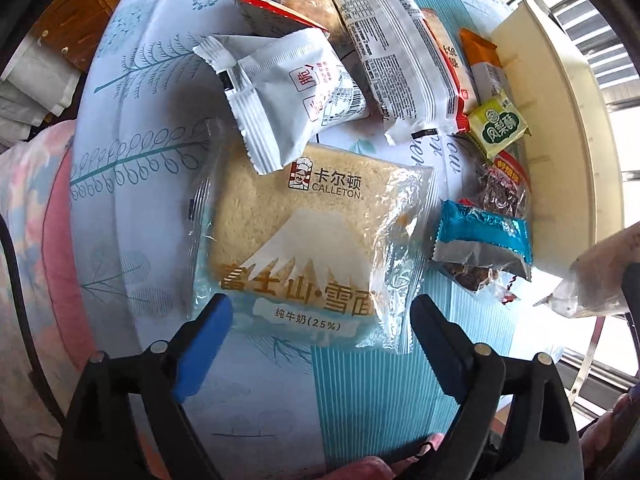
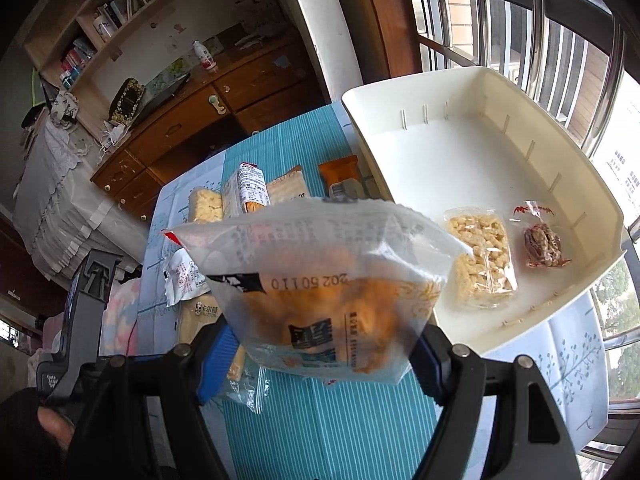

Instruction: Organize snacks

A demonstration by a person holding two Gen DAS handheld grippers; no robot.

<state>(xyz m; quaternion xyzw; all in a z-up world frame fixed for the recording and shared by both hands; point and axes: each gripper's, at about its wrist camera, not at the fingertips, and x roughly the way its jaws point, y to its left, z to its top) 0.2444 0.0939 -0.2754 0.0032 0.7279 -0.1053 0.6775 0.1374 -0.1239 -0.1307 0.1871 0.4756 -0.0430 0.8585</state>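
Two handheld grippers work over a table covered in a pale cloth (image 1: 132,184) printed with teal leaf sprigs. Seen from the left wrist camera, the left gripper (image 1: 322,312) points down with its blue-padded jaws spread wide and nothing between them, poised over the near edge of a clear-wrapped Calleton bread slice (image 1: 304,240) printed with a white mountain. A white snack pouch (image 1: 288,92) lies overlapping the bread's far corner. Beyond it sit a long white-backed packet (image 1: 396,56), an orange-wrapped bar (image 1: 478,50), a small green packet (image 1: 500,126), a dark red sweet wrapper (image 1: 502,188) and a blue foil packet (image 1: 486,236), all loosely crowded together beside the cream tray's wall (image 1: 560,120).

Seen from the right wrist camera, the right gripper (image 2: 324,348) pinches the lower edge of a translucent snack bag (image 2: 324,280) with orange contents, held up off the table, just in front of the cream plastic tray (image 2: 432,160). Inside the tray lie a clear-wrapped puffed cereal bar (image 2: 482,260) and, just beside it, a small wrapped brown sweet (image 2: 544,246). Wooden drawers (image 2: 192,120) and bookshelves stand in the background
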